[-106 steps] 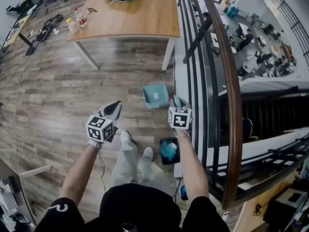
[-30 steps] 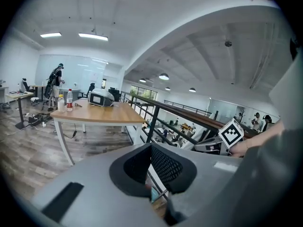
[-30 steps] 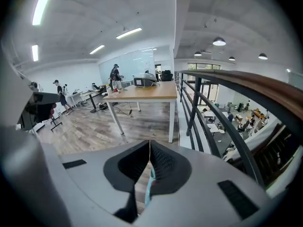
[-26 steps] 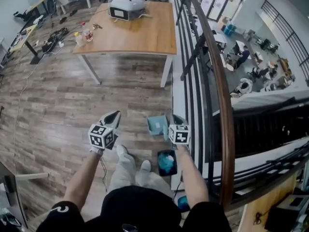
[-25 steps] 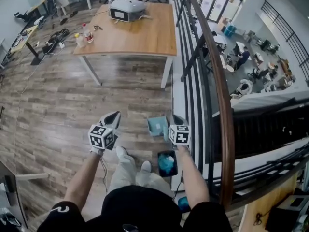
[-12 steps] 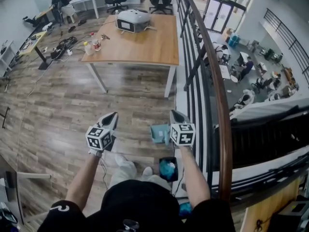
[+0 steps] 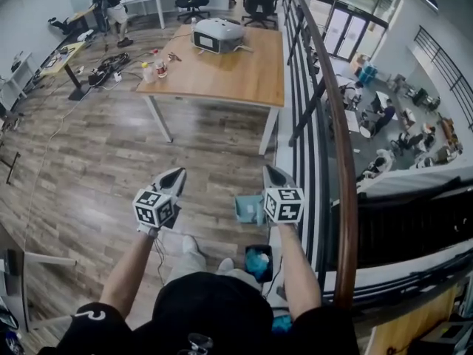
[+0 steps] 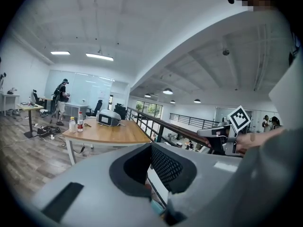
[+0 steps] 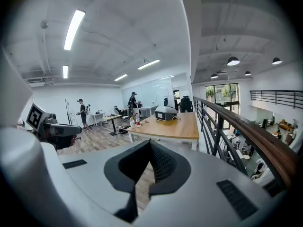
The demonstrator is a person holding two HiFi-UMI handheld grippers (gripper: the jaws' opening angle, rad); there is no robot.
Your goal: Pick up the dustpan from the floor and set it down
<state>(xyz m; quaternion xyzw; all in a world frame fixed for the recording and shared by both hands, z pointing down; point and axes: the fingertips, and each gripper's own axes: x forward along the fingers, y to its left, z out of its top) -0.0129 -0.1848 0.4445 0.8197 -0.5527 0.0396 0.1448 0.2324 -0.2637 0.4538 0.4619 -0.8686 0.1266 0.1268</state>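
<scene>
Teal dustpan (image 7: 247,208) lies on the wood floor beside the railing (image 7: 341,161), untouched. Left gripper (image 7: 176,176) and right gripper (image 7: 270,171) hover above it, jaws closed and empty, apparently clear of it, not reaching.

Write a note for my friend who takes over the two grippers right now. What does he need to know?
Left gripper: jaws together, nothing in them, held up and pointing ahead.
Right gripper: jaws together, empty, held up beside the railing.
Dustpan: the light blue one, lying on the wooden floor below the right gripper, close to the railing. Neither gripper touches it.
Done: nothing that shows; the dustpan is not picked up.
Left: go down to the dustpan, open the jaws, grip it, lift it, then set it down.
</scene>
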